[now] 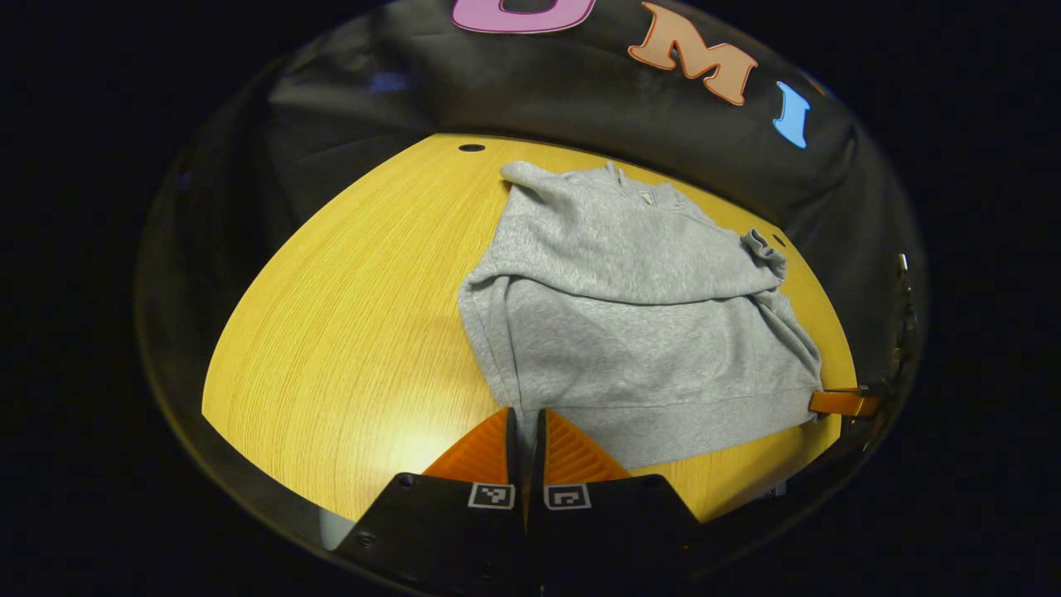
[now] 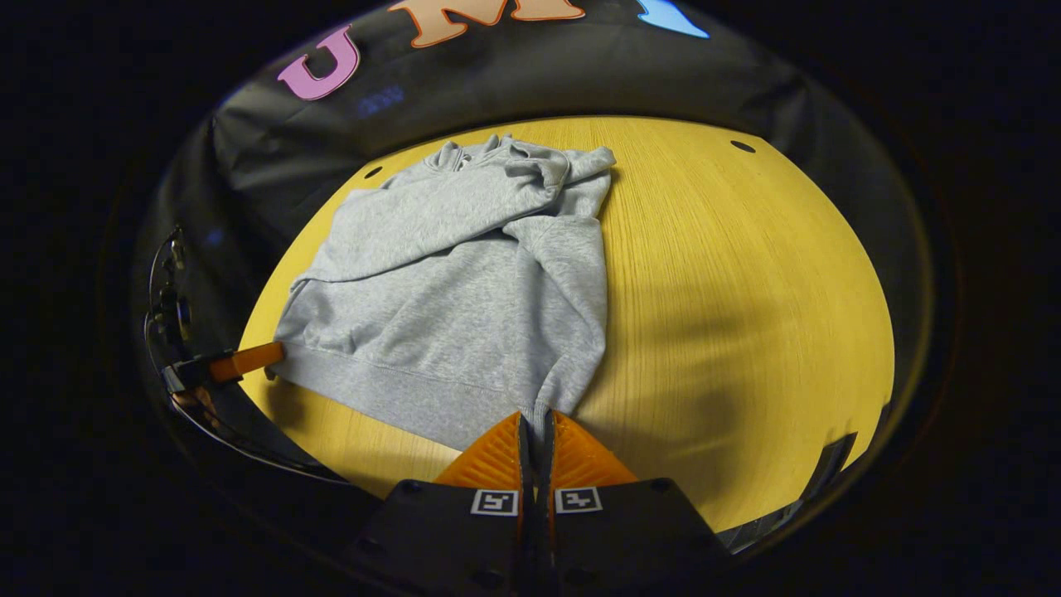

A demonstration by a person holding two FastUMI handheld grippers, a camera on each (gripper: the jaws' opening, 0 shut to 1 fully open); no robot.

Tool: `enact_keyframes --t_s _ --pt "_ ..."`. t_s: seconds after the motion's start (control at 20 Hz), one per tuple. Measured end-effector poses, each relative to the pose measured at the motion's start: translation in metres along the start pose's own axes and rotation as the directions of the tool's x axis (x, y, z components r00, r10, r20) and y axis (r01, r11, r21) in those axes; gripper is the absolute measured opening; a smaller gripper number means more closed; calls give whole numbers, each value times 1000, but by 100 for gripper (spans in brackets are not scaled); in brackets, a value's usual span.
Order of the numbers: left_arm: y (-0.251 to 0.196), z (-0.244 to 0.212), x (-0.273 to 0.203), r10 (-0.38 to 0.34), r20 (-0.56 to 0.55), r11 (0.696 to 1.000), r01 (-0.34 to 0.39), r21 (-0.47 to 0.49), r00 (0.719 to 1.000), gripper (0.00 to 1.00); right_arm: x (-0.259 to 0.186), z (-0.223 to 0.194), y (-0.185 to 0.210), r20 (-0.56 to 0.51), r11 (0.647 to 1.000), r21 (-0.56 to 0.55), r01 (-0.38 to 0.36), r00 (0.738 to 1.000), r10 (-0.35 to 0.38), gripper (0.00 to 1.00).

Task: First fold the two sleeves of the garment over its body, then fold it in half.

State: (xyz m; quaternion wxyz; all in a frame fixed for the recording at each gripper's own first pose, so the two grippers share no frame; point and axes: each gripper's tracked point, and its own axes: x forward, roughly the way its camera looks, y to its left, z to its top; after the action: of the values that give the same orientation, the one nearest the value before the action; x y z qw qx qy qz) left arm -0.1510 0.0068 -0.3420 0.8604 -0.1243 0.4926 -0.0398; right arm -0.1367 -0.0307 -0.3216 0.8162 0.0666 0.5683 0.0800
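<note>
In the left gripper view, the grey sweatshirt (image 1: 630,315) lies flat on the yellow desk (image 1: 348,332), collar toward the booth wall and hem nearest the camera. Both sleeves already lie across the sweatshirt's body. The left claw (image 1: 524,427) sits at one hem corner of the sweatshirt, its fingers drawn nearly together with a thin edge of cloth apparently pinched between them. At the opposite hem corner the right claw (image 1: 841,403) touches the cloth edge; how far it is open cannot be told from here.

In the right gripper view, the right claw (image 2: 535,431) is closed to a narrow slit on its hem corner of the sweatshirt (image 2: 464,298), fabric seeming to run into the gap. The left claw (image 2: 247,360) meets the far hem corner.

The step in hand looks like the fold in half. To do it well, both claws should lift their hem corners together and level, carry the hem toward the sweatshirt's collar without tugging sideways, so the folded sleeves stay put, then lay the hem down square with the shoulders before letting go.
</note>
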Motion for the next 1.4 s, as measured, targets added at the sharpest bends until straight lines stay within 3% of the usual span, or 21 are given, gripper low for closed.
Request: enact_keyframes --t_s 0.25,0.6,1.1,1.4 --pt "-6 21 -9 -8 34 999 10 -41 999 0 -21 30 13 71 993 90 -73 995 66 2" --pt "-11 73 -19 -25 119 996 35 -81 993 0 -49 85 35 157 953 221 -207 972 175 2" --pt "-21 140 -5 -39 159 996 51 -72 986 0 -42 156 27 256 896 339 -287 945 206 0" --pt "-23 171 19 -48 128 994 60 -89 991 0 -17 196 22 270 854 425 -301 942 198 0"
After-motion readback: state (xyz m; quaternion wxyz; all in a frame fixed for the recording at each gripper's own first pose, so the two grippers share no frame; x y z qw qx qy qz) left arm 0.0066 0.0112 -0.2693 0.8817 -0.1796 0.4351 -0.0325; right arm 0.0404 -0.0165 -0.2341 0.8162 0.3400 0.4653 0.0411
